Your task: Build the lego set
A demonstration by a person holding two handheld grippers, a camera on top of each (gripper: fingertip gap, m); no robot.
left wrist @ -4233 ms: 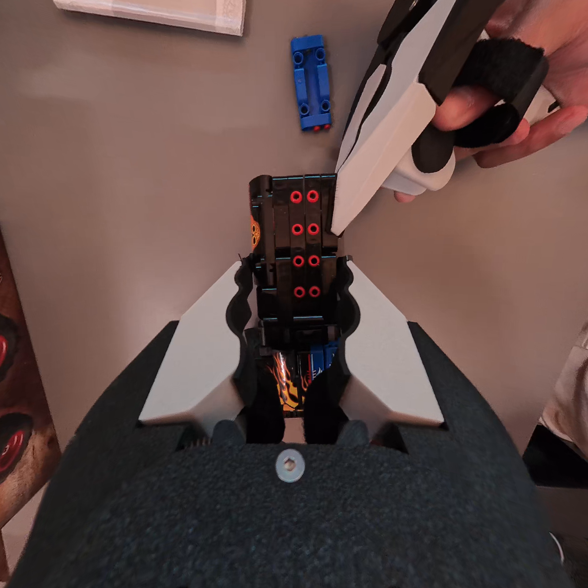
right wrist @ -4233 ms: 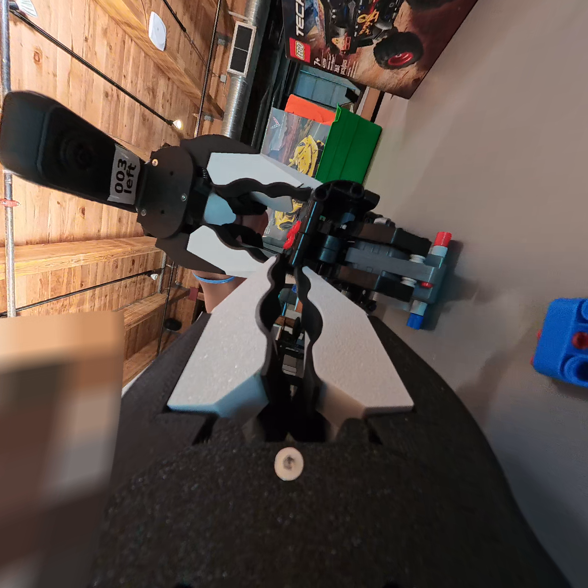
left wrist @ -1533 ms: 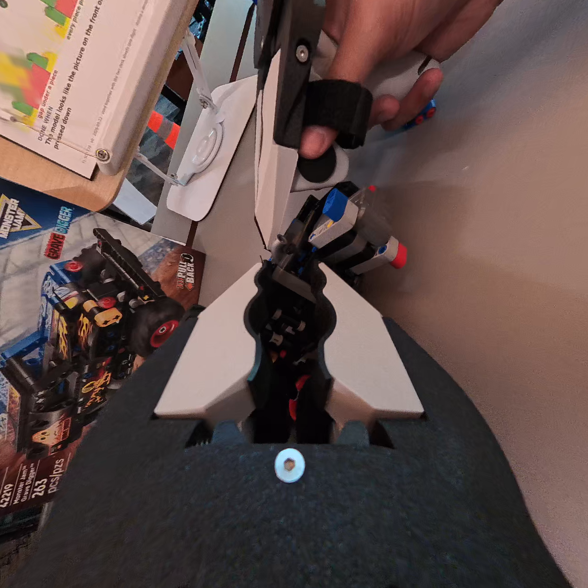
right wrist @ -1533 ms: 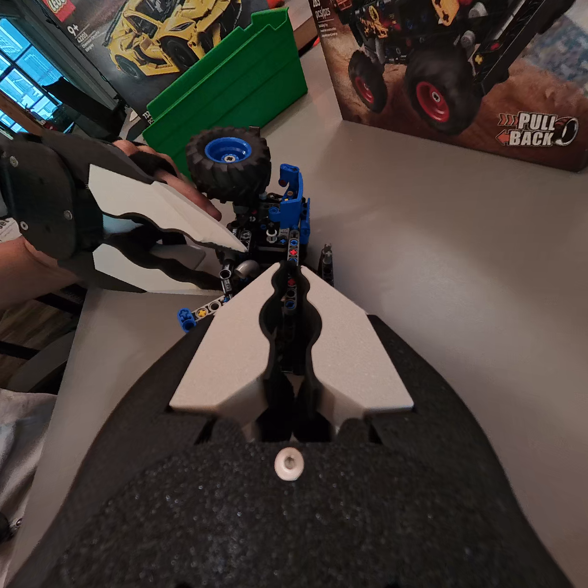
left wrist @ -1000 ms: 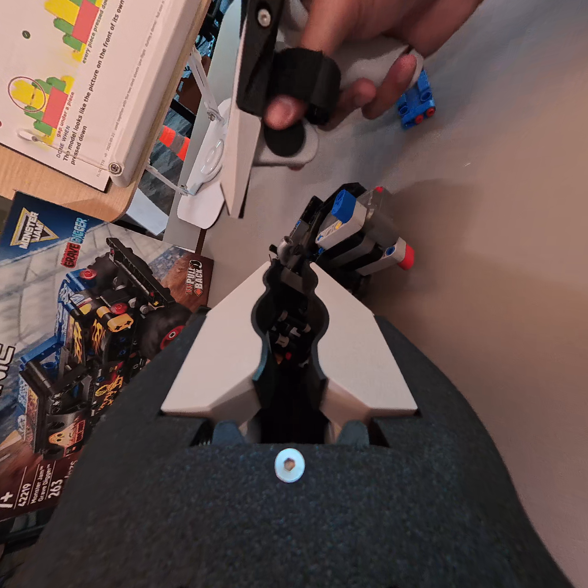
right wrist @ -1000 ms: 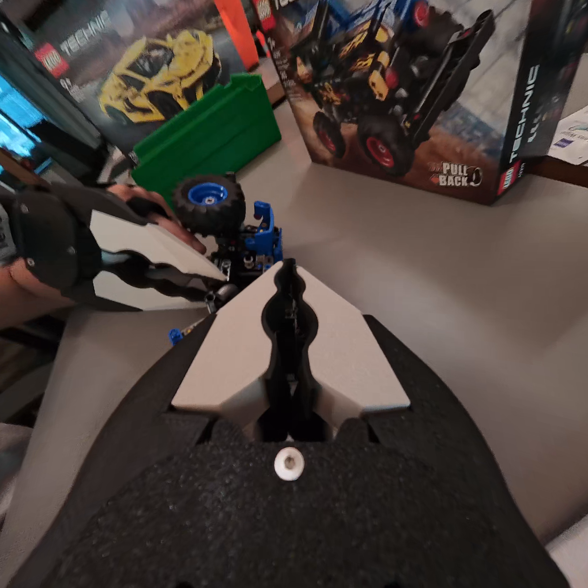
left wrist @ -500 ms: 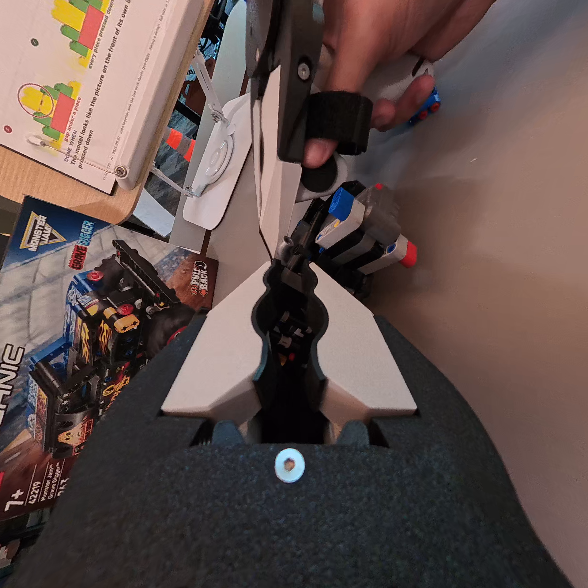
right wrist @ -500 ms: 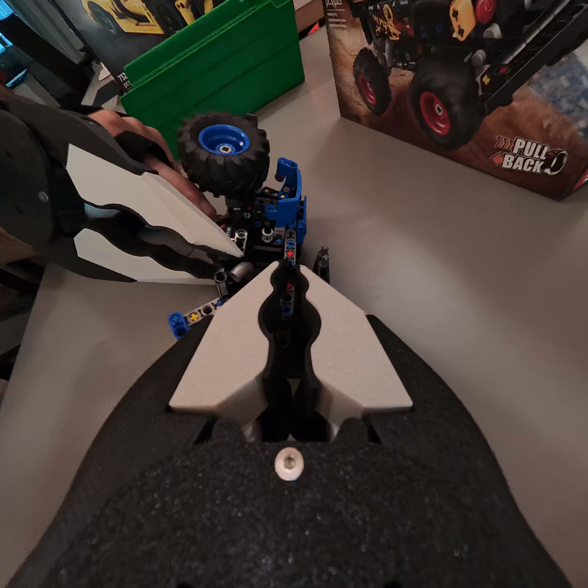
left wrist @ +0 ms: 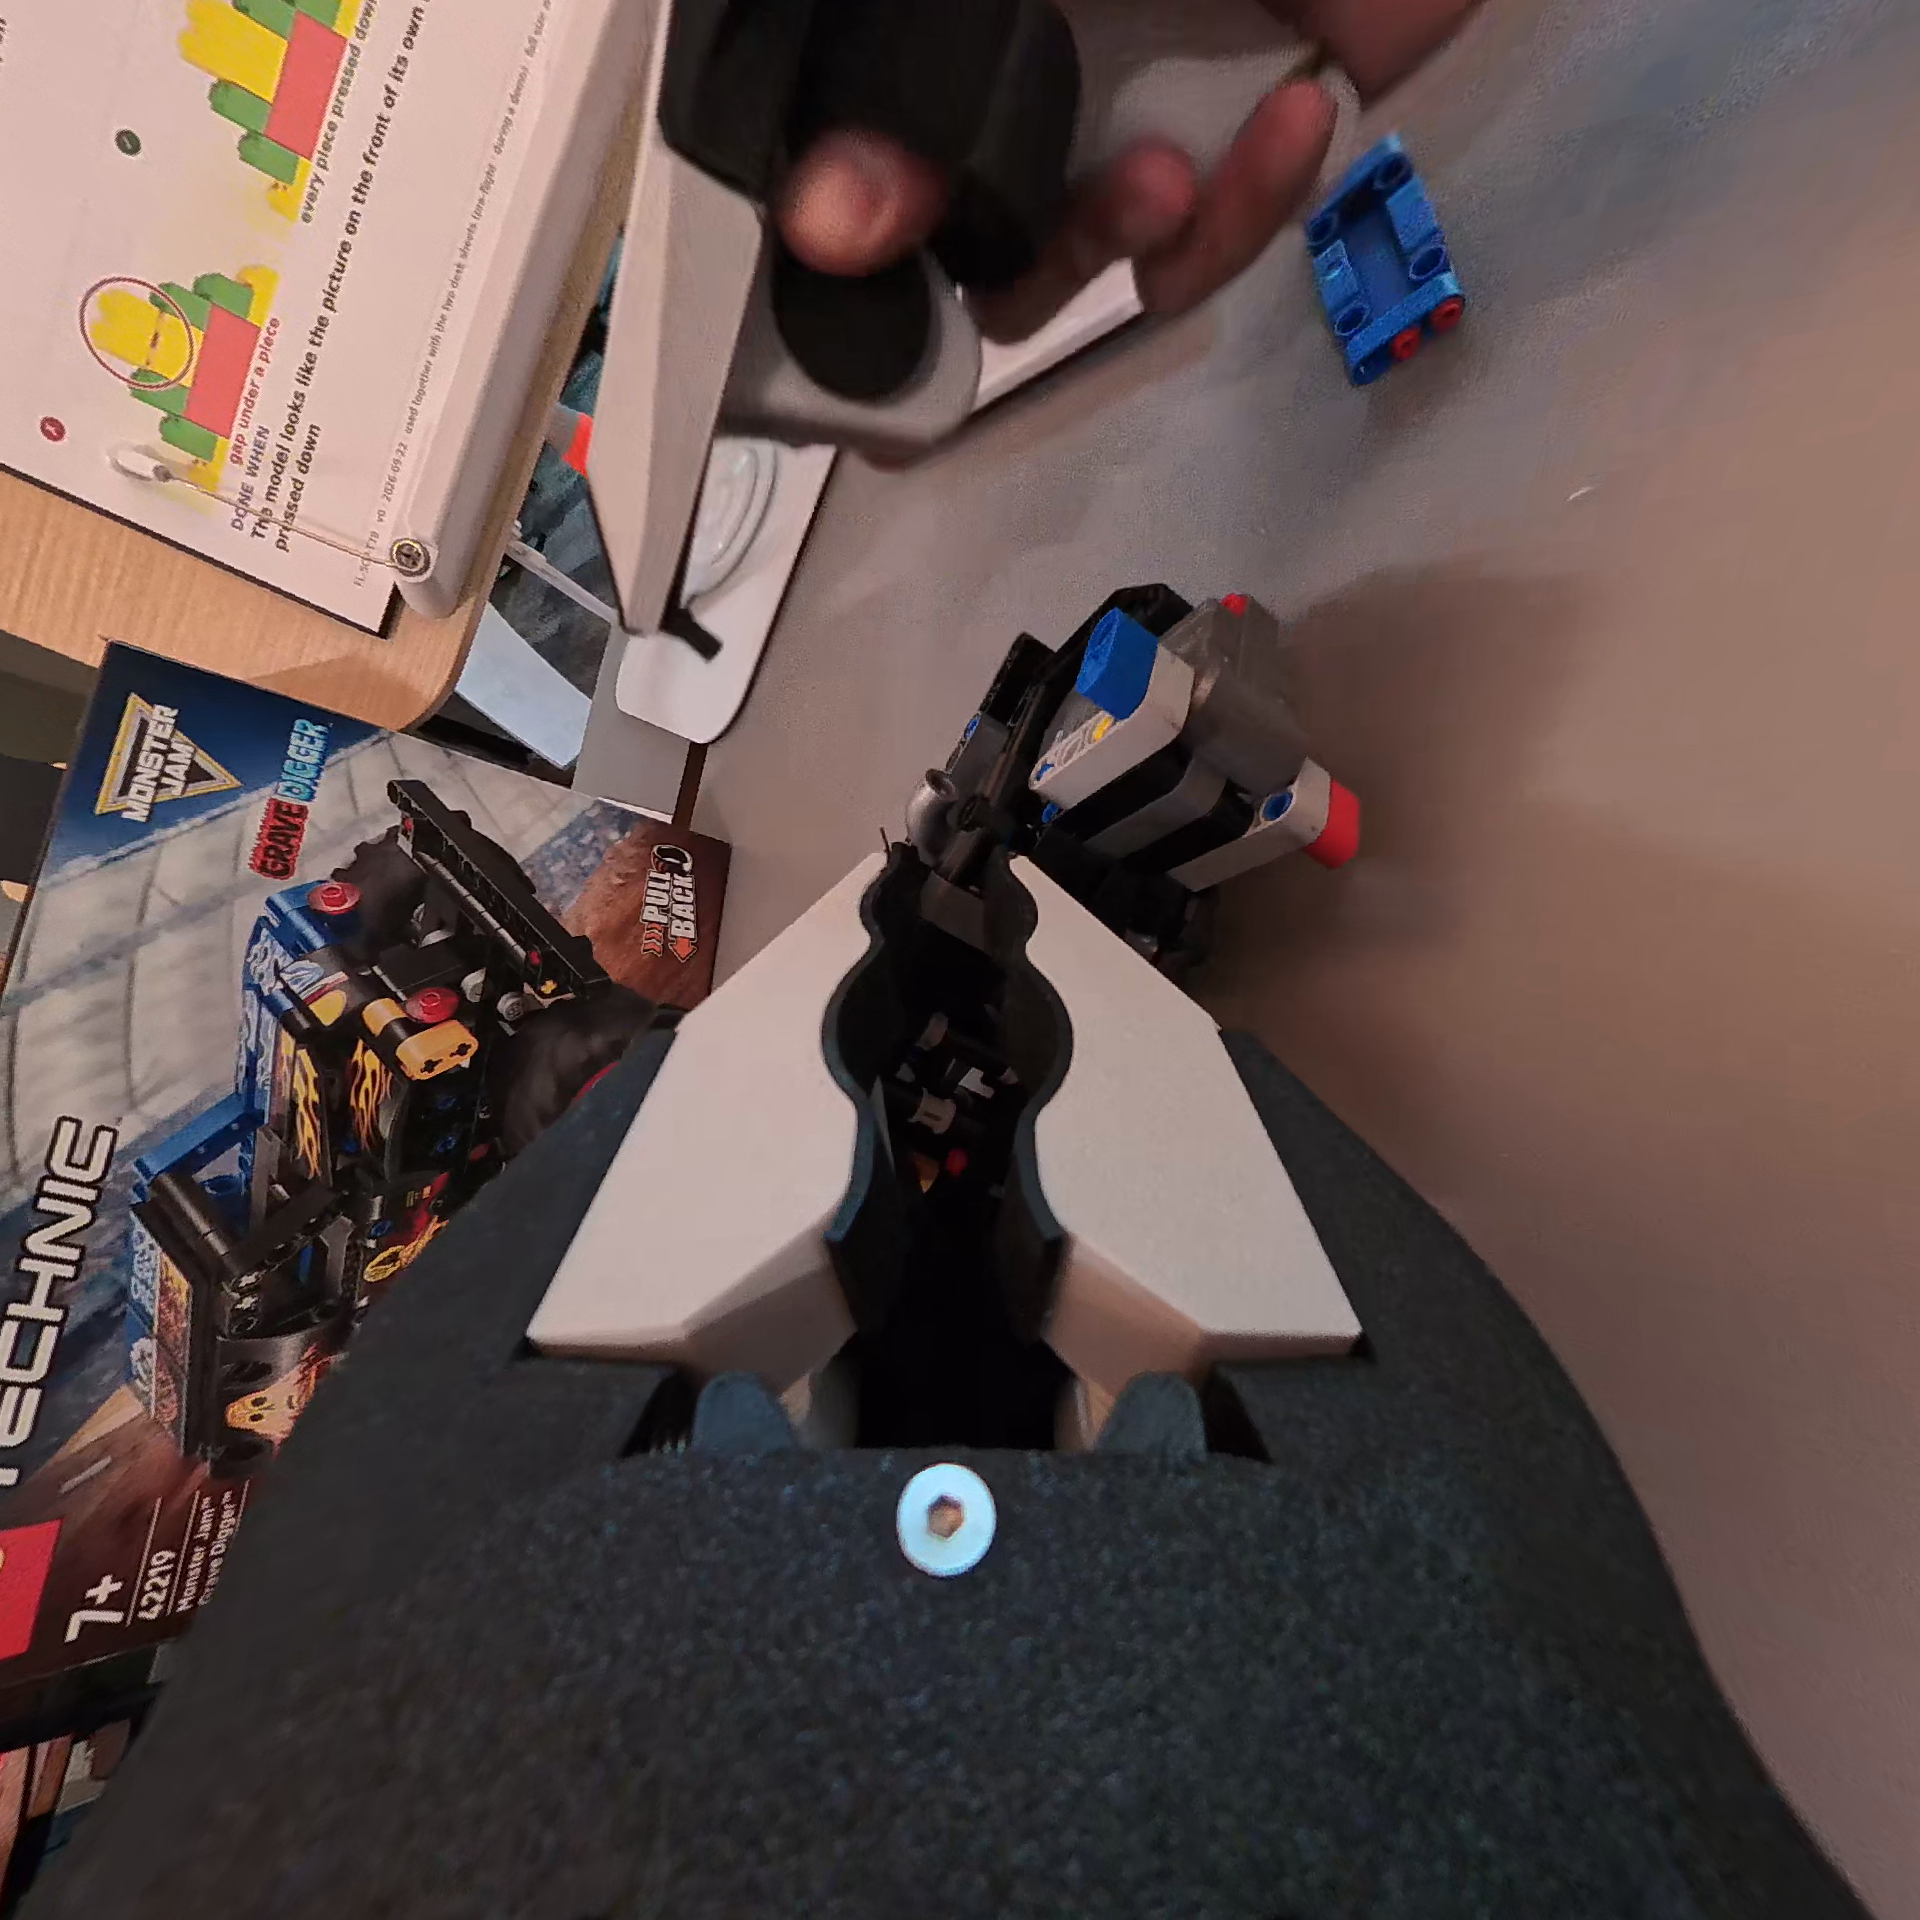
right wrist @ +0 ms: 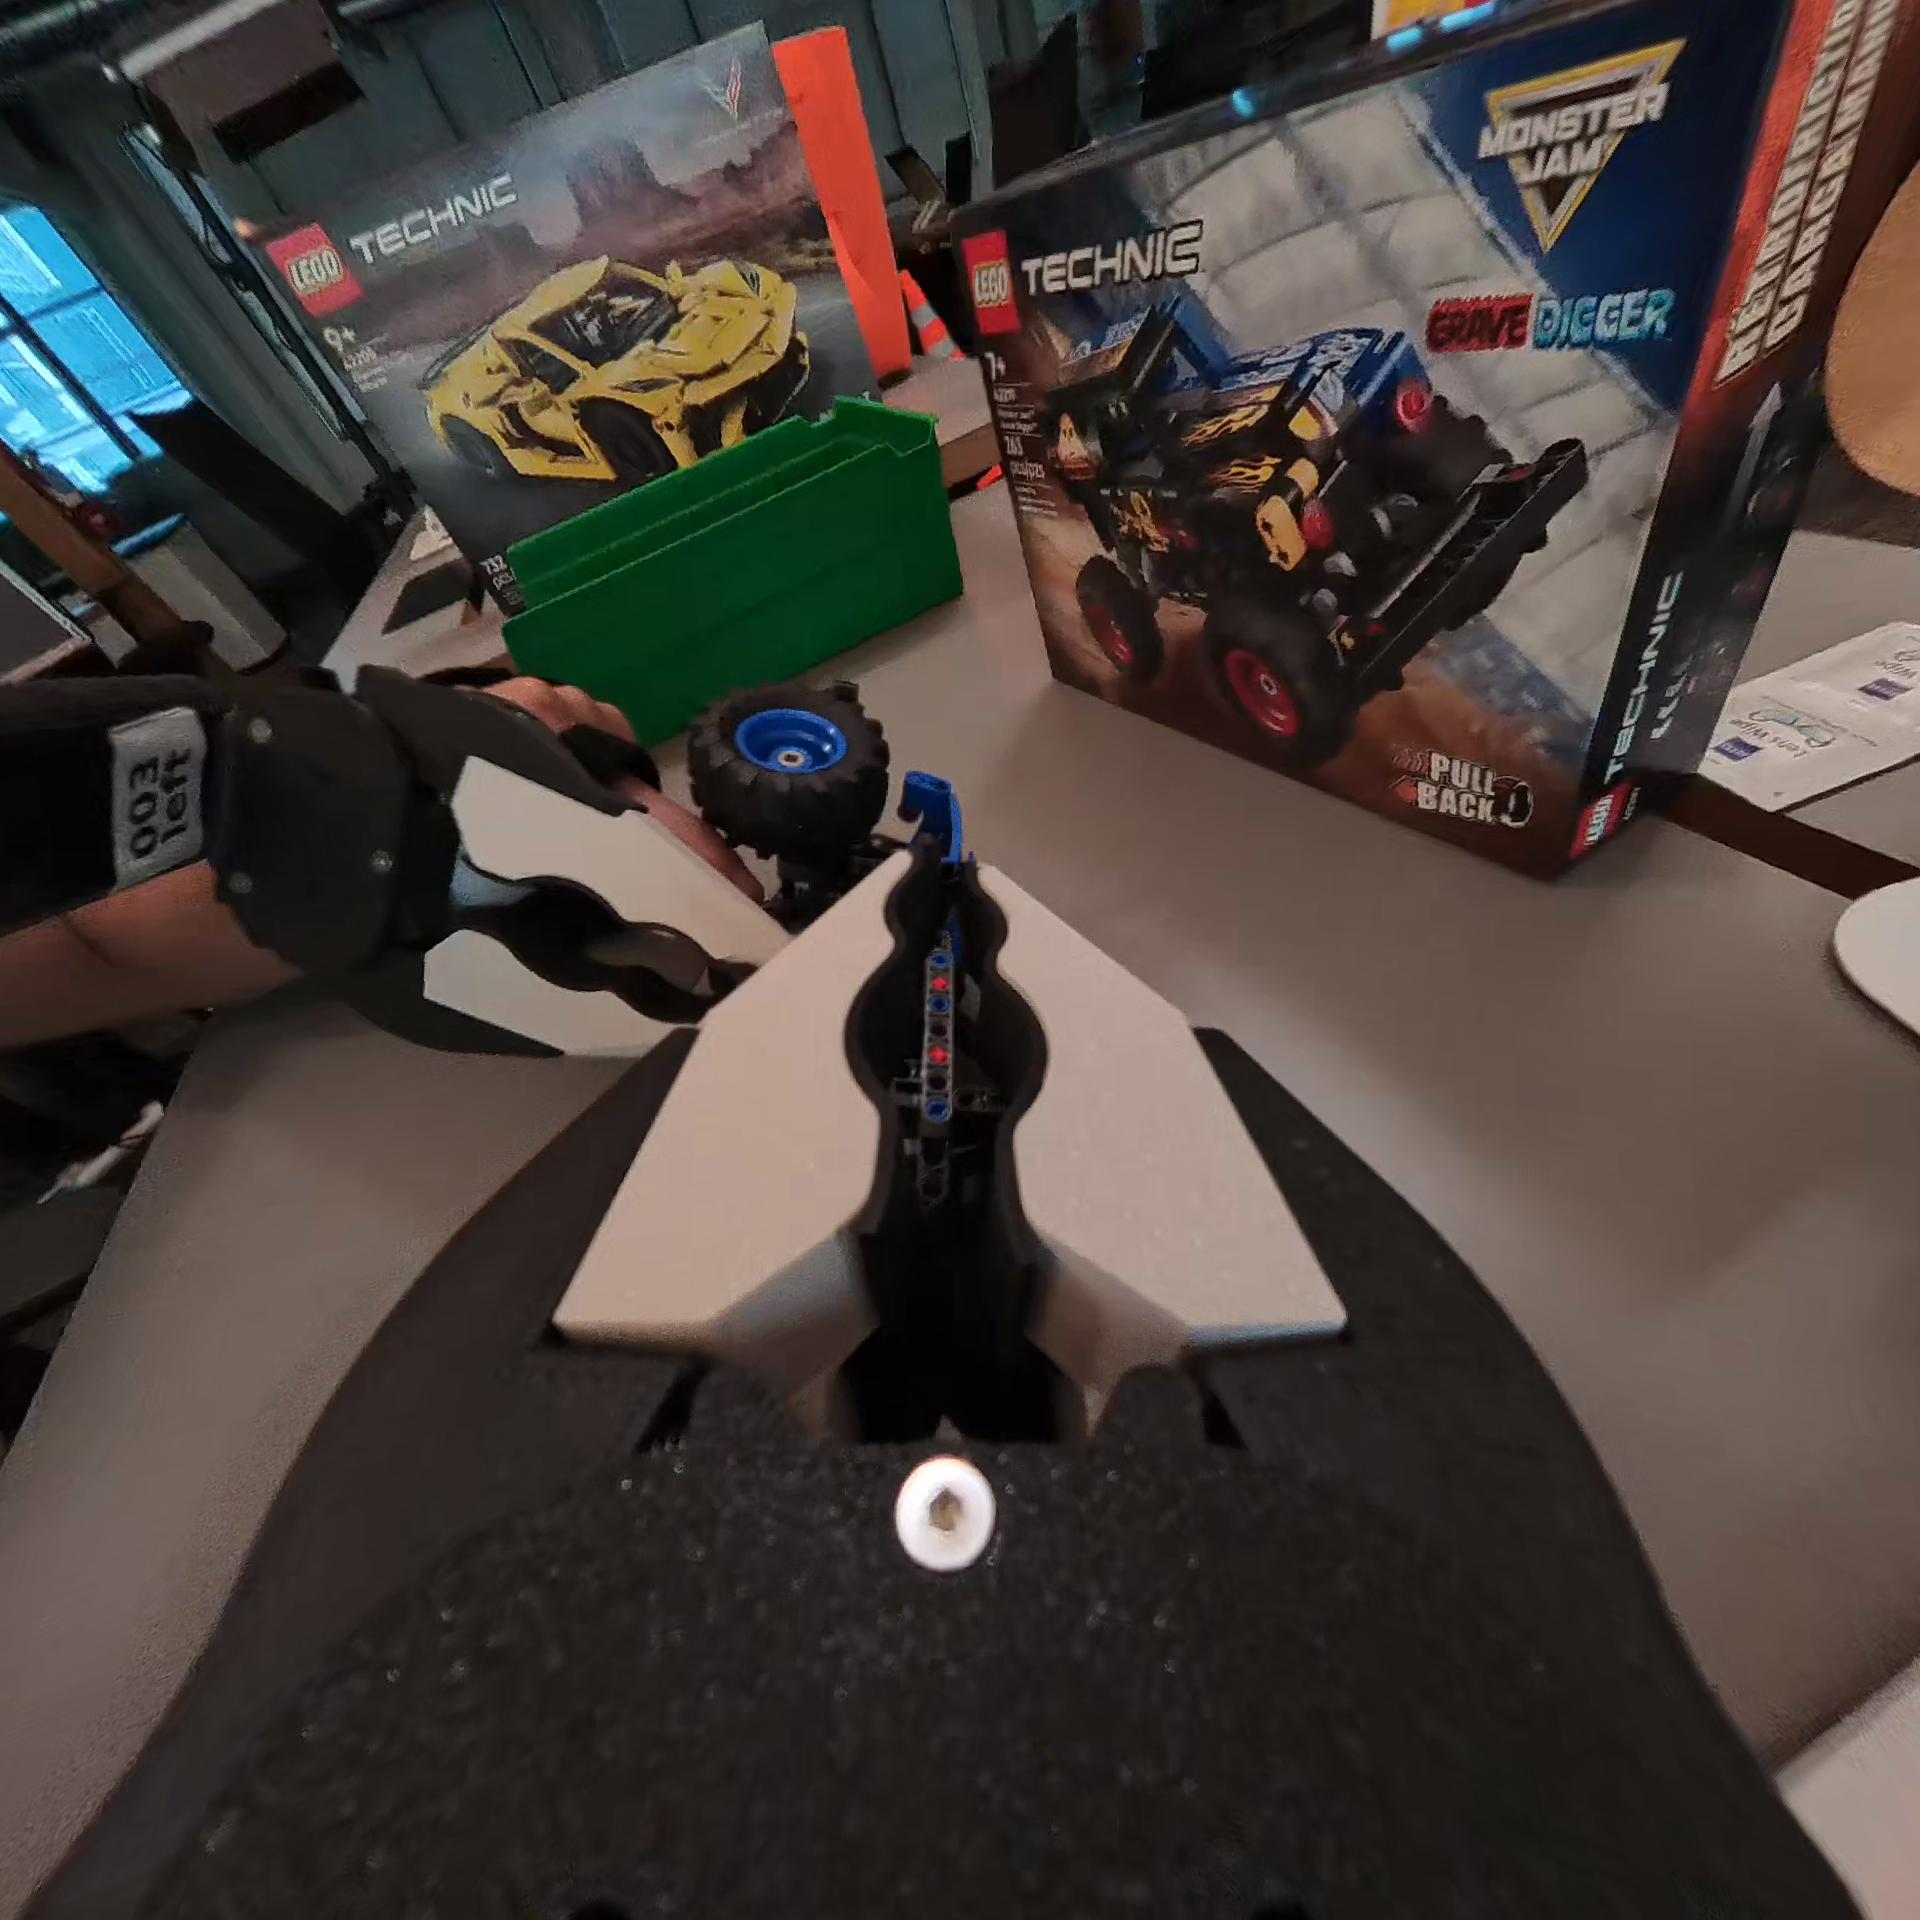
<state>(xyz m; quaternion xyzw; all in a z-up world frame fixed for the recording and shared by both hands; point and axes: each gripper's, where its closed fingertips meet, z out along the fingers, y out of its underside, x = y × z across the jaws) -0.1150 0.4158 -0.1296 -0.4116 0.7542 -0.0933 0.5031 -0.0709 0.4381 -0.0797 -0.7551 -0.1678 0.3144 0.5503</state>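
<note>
My left gripper (left wrist: 951, 883) is shut on a black brick-built truck chassis (left wrist: 1164, 748) that rests on the grey table (left wrist: 1610, 935). Its grey and blue axle block with a red pin end points right. My right gripper (left wrist: 665, 613), in a person's hand (left wrist: 1195, 197), is blurred and stands up and left of the chassis, apart from it. In the right wrist view my right gripper (right wrist: 940, 868) has its jaws close together. A thin black beam with red and blue pins shows in the gap; I cannot tell if it is gripped. A blue-hubbed wheel (right wrist: 790, 769) sits beyond, and the left gripper (right wrist: 707, 971) is at the left.
A small blue brick (left wrist: 1382, 260) lies on the table at the far right. A monster truck box (right wrist: 1351, 468) stands at the back right, a green bin (right wrist: 727, 561) and a yellow car box (right wrist: 582, 332) behind. An instruction sheet on a white stand (left wrist: 260, 208) is at the left. The tips of one gripper are about 7 cm away from the tips of the other.
Half a second ago the right gripper's tip was on the chassis by my left fingertips; it has now drawn back up and away. The left gripper still holds the chassis in place.
</note>
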